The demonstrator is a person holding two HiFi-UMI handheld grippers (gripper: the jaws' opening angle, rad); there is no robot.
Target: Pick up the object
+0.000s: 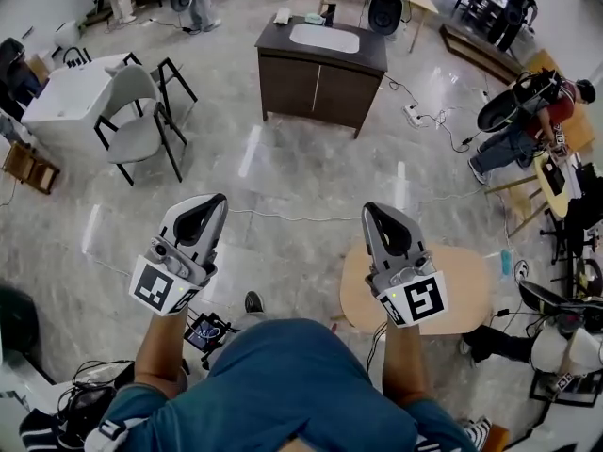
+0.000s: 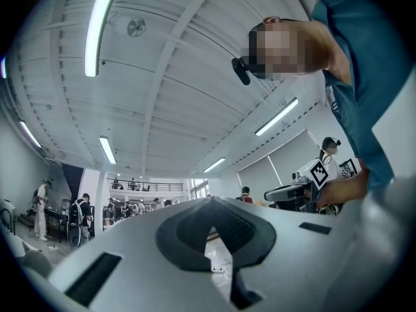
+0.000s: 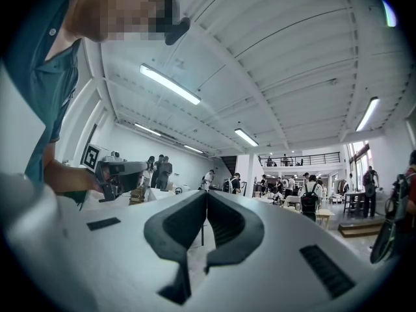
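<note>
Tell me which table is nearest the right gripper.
The round light-wood table, partly under the right gripper; the white table and dark cabinet stand far off.

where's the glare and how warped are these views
Head view: pale glare streaks lie on the glossy floor, and the edges bow from the wide lens. Left gripper view: strong fisheye with dark corners, and a bright light strip overhead. Right gripper view: same fisheye and dark corners, with ceiling strips blown out white.
</note>
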